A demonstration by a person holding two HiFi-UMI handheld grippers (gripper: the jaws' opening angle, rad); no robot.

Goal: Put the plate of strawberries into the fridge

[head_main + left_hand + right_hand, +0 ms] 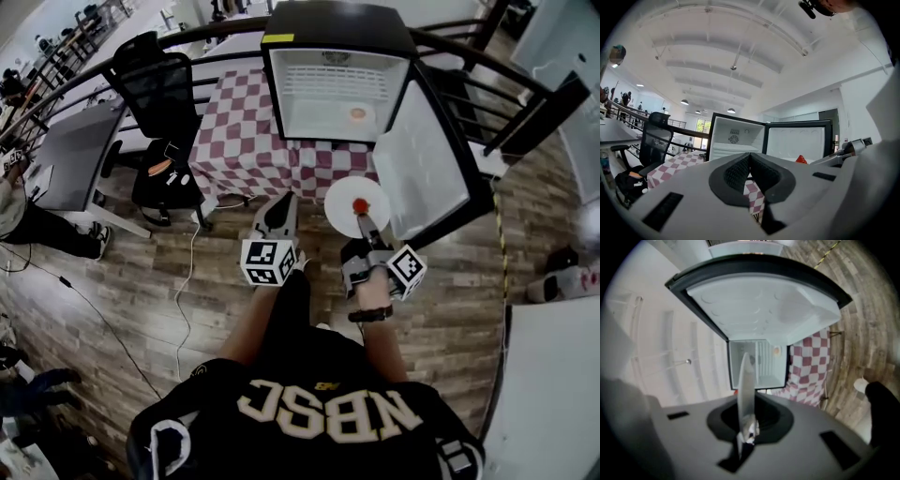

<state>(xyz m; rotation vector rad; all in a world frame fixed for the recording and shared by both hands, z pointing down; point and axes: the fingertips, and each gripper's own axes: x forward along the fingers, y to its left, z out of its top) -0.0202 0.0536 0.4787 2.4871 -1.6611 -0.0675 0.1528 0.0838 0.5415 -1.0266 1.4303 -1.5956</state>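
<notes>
A white plate [349, 195] with one red strawberry [360, 204] on it hangs in front of the open black mini fridge [336, 70]. My right gripper [366, 221] is shut on the plate's near rim. In the right gripper view the plate [745, 380] shows edge-on, pinched between the jaws, with the fridge's white inside [761, 363] straight beyond it. My left gripper [280, 210] hangs beside the plate on its left with jaws closed and nothing in them. From the left gripper view the strawberry [801, 159] peeks up at the right, before the fridge [736, 138].
The fridge stands on a table with a red-and-white checked cloth [242, 131]. Its door [422, 169] swings open to the right, close to the plate. A small round orange thing [357, 114] lies inside. A black office chair [157, 103] stands left; a railing runs behind.
</notes>
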